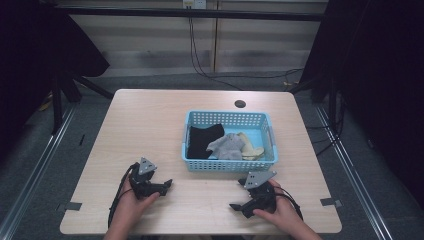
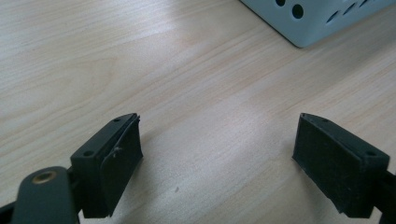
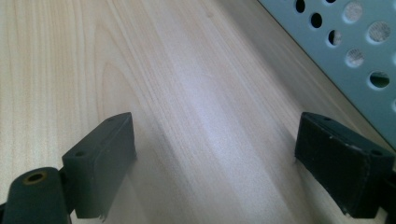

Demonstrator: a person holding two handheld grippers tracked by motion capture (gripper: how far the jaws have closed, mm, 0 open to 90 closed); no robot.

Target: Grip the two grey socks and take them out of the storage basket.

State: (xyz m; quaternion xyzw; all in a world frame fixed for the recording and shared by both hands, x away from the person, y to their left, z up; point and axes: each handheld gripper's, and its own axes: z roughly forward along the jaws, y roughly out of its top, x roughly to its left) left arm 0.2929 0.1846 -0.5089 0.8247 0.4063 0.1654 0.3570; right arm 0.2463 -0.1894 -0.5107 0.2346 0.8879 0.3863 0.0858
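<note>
The basket (image 1: 229, 163) is pale blue plastic, rectangular, its walls pierced with round holes; it sits on the table's right half, just beyond both grippers; inside lie a black cloth (image 1: 202, 140) at left, a soft grey sock (image 1: 227, 147) in the middle, a cream one (image 1: 250, 148) at right; the left gripper (image 1: 167, 185) and right gripper (image 1: 234, 205) rest low over the table (image 1: 150, 120) of pale wood grain, matte black jaws spread wide, holding nothing

One blue basket (image 1: 227, 165), three socks — black (image 1: 202, 139), grey (image 1: 226, 146), cream (image 1: 250, 148) — two tongs (image 1: 166, 185) (image 1: 237, 205).
</note>
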